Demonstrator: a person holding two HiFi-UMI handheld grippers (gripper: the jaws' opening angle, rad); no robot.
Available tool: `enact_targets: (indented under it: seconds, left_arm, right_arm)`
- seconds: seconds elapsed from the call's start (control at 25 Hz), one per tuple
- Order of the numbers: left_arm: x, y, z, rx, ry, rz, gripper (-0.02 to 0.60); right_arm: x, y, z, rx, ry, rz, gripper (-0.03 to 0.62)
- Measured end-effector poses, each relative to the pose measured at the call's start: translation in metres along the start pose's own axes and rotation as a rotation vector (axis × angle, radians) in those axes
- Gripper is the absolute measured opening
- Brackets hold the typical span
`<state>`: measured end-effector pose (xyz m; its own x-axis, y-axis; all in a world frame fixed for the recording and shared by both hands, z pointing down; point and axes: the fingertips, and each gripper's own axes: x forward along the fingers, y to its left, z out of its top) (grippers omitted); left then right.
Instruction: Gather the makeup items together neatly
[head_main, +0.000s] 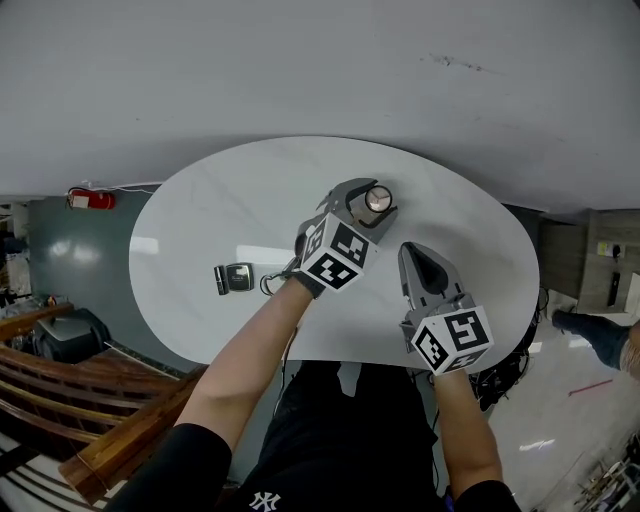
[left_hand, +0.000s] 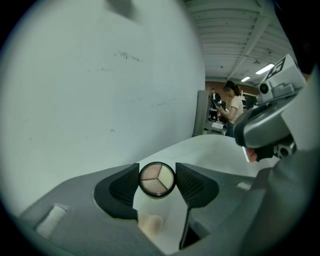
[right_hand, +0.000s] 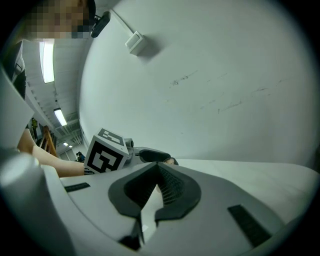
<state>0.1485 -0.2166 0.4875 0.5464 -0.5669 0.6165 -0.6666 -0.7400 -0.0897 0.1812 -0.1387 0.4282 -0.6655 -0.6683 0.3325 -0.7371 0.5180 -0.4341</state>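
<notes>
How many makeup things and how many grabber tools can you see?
round eyeshadow compact, gripped in the left tool: 1
small dark case, lying on the table: 1
tools, the left tool and the right tool: 2
Total: 4

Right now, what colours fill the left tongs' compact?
Pink, cream, beige wedges on the compact; left gripper view.

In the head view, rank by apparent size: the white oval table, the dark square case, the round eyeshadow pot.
white oval table
dark square case
round eyeshadow pot
The last two look close, and the pot may be nearer the camera.
</notes>
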Motion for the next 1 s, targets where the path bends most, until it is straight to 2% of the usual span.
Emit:
enact_targets:
  seconds: [0.44,1.0]
  left_arm:
    - [-0.094,-0.02,-0.025,-0.074,-0.023,0.077,0.235]
    - [-0.228,-0.029,-0.107,-0.179,-0.015,0.189,0.235]
  right_arm:
    - [-0.008,0.066,-0.008,-0.039,-0.014,0.024,0.012]
    - [0.01,0.177,-0.022,-0.112,-0.023,0.131,0.012]
